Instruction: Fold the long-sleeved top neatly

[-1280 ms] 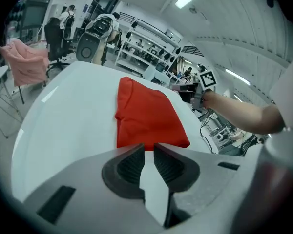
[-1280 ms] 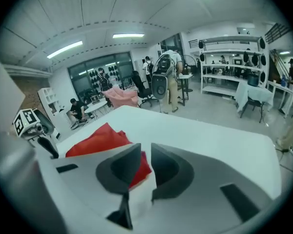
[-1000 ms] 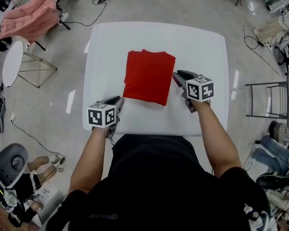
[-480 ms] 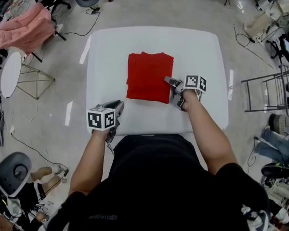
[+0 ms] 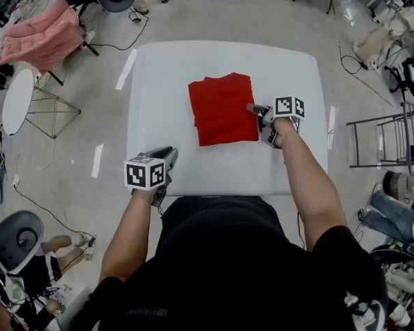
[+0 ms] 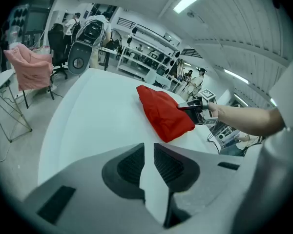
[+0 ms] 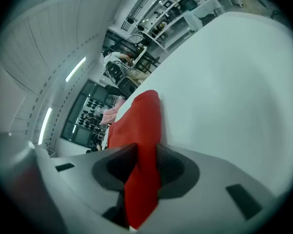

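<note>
top [image 5: 223, 109]: red, folded, lies flat mid surface [image 5: 159, 81]
right hand-held gripper [image 5: 254, 109]: at top's right edge, jaws have just been closing, red cloth pinched between them
left hand-held gripper [image 5: 170, 153]: by surface's near edge, well apart from top, jaws slightly apart, nothing between

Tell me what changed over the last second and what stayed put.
The right hand-held gripper rolled and moved in from beside the near corner of the red top to its right edge. Its jaws have just been closing and now pinch that edge. The left hand-held gripper stayed open and empty at the near edge of the white table, and the top stayed folded.
</note>
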A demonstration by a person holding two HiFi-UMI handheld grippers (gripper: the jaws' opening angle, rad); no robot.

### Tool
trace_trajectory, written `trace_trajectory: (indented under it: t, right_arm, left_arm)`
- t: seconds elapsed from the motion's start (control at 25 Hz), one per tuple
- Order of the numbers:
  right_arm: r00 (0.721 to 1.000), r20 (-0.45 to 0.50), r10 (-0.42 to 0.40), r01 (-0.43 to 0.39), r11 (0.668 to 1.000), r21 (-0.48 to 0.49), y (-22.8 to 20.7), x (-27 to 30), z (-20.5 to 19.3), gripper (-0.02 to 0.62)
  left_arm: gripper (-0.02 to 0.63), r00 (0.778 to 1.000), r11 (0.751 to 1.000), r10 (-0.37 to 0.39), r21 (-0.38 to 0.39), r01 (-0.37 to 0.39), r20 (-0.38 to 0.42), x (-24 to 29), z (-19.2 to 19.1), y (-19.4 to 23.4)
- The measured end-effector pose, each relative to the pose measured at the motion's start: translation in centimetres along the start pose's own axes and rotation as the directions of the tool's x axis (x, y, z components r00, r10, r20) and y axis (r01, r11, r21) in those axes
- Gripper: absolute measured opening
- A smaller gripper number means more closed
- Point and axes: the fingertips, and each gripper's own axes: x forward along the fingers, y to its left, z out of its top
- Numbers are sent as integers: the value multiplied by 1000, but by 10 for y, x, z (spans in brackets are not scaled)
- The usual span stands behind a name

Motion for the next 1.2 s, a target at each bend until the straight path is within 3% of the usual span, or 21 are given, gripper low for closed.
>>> trace_trajectory:
  t: [0.36,0.68,0.96,1.08,1.2]
  right_arm:
    - [998,56,-27,25,999,40,4,-10,-24,137]
    - [963,227,-144,165,983,-77,15,-52,-18,207]
    - [920,369,-131,247,925,-288,85,-98,-58,178]
    - [893,423,-150,317,878,-359,112,-109,-86,113]
    - [886,431,-172,360,842,-402,121,-123,-110,67]
  left_arm:
    - [58,999,998,-41,37,41,-9,-2,2,-17]
    - [58,997,986,-69,157,62,45,-30,16,-30]
    - [58,983,968,-136,227,105,123,-54,30,-52]
    - [58,976,960,-155,256,112,154,-67,32,-55]
    - [50,964,956,-182,266,126,196,-80,35,-72]
